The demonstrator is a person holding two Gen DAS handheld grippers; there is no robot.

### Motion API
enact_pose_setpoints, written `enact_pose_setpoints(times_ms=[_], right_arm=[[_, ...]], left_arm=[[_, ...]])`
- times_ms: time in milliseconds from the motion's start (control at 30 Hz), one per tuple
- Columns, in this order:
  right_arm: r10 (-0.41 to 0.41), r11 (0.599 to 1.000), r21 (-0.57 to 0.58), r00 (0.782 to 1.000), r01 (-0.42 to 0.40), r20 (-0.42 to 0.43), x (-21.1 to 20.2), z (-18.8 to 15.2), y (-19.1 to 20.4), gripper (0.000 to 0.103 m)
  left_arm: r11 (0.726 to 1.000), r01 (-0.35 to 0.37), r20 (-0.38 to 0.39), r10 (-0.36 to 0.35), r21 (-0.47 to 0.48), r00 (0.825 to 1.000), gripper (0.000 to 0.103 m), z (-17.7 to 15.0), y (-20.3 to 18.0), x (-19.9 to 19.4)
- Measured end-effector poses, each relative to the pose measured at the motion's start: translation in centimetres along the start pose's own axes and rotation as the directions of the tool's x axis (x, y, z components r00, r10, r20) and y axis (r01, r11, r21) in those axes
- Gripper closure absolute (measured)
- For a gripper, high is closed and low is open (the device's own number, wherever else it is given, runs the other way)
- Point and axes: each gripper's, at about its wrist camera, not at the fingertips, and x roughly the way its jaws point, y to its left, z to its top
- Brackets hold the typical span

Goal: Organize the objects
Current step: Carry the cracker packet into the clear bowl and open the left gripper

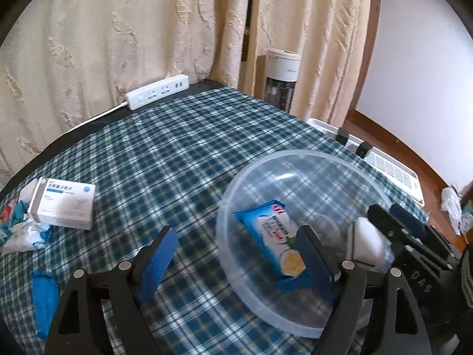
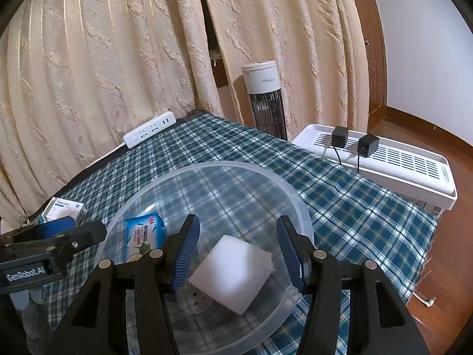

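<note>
While the clear plastic bowl [image 2: 207,177] sits on the plaid tablecloth [image 2: 354,207], two items are seen inside it: a blue snack packet [image 2: 146,233] with white and red print, lying toward the bowl's left side, and a white foam-like block [image 2: 233,269], square-ish with soft edges, near the middle. The bowl is translucent, round, with a wide rim; the check pattern is visible through its wall. The left gripper [image 1: 236,254] is held with jaws wide apart, nothing pinched; one finger is outside the bowl's rim, the other over the packet. The right gripper [image 2: 236,254] is held partly open around the white block; whether the pads touch it cannot be told. A white medicine box [image 1: 63,204] with blue print is seen lying flat on the cloth, well left of the bowl, next to crumpled wrappers [image 1: 23,230]. A white power strip [image 1: 156,91] is seen at the far table edge.
</note>
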Motion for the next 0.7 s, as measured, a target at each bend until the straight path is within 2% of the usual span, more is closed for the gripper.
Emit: enact_pose_setpoints(times_ms=[233, 700], right_arm=[[0.016, 1.000, -0.004, 1.000, -0.016, 0.008, -0.6, -0.2, 1.0, 0.044], [0.052, 0.998, -0.030, 0.998, -0.052, 0.017, -1.2, -0.1, 3.8, 0.042]], left_arm=[[0.998, -0.058, 0.010, 0.058, -0.012, 0.998, 0.007, -0.7, 1.4, -0.6], [0.984, -0.148, -0.021, 0.147, -0.098, 0.989, 0.005, -3.1, 6.3, -1.5]])
